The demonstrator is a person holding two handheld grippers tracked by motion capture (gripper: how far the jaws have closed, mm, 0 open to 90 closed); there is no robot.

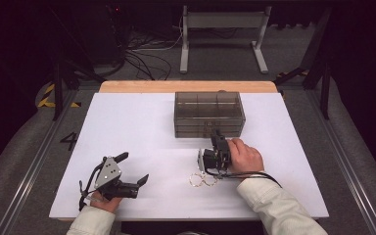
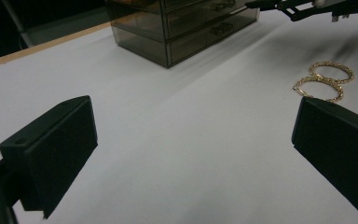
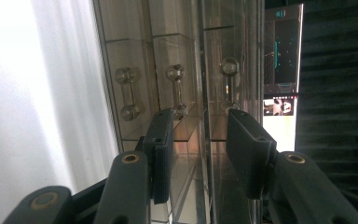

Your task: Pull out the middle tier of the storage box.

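**A:** What can go wrong now?

**B:** I have the right gripper (image 1: 217, 138) at the front of the smoky transparent plastic drawer box (image 1: 209, 113), which stands at the far middle of the white table top (image 1: 127, 127). In the right gripper view the jaws stand half closed on both sides of a clear barbell-shaped drawer handle (image 3: 175, 91), but I see no pad pressing on it, so nothing is gripped. I think the handle is small and smooth, so the pads can slip off. The box also looks light; if I pull, the whole box may slide toward me and the drawer stay shut.

**A:** And the other hand?

**B:** The left gripper (image 1: 132, 170) rests near the front left of the table, jaws wide apart and empty. It is well apart from the box, so it cannot hold the box steady.

**A:** Anything in the way?

**B:** A gold chain bracelet lying in two loops (image 1: 203, 180) is on the table just beside my right hand (image 1: 244, 155). If I pull back low, my hand or the cable may drag it.
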